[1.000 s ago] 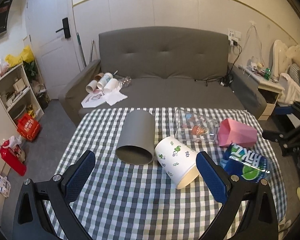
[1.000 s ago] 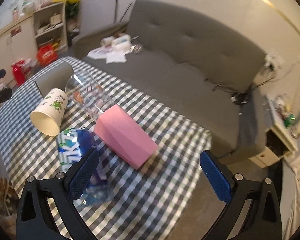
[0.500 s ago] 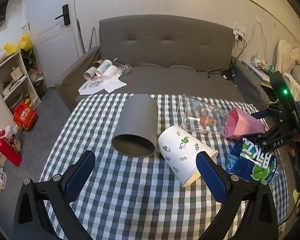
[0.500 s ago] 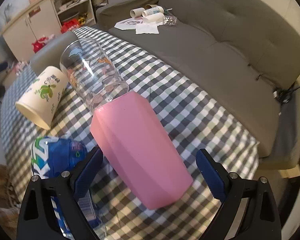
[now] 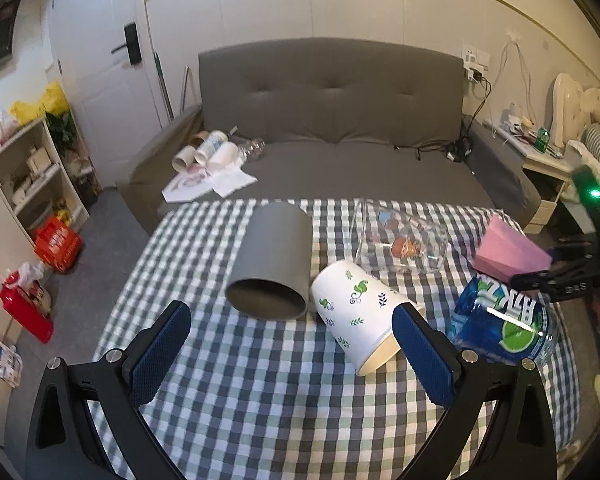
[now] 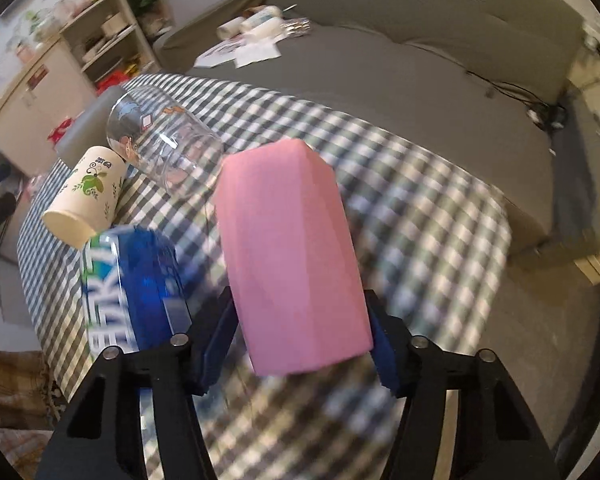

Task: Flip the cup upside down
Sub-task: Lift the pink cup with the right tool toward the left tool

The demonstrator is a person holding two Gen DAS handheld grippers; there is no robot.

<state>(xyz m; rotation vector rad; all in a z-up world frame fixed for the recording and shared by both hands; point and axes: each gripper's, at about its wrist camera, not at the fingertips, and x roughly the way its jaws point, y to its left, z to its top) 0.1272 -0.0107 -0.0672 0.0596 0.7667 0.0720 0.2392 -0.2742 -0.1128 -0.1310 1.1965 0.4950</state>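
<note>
A pink faceted cup [image 6: 288,256] lies on its side on the checked tablecloth [image 6: 420,216]. My right gripper [image 6: 300,336] is shut on it near its mouth end, both blue pads against its sides. It also shows at the right of the left wrist view [image 5: 508,256], held by the right gripper [image 5: 556,276]. My left gripper [image 5: 292,344] is open and empty above the near part of the table, in front of a grey cup [image 5: 272,268] and a white paper cup [image 5: 360,312], both on their sides.
A clear glass with cartoon prints [image 5: 404,244] and a blue-labelled bottle [image 5: 500,328] lie on the table too. They are close to the pink cup's left in the right wrist view. A grey sofa [image 5: 332,128] stands behind the table.
My right gripper moved in over the pink cup and closed on it; the cup has turned to point away from the camera. My left gripper stayed open with little movement.
</note>
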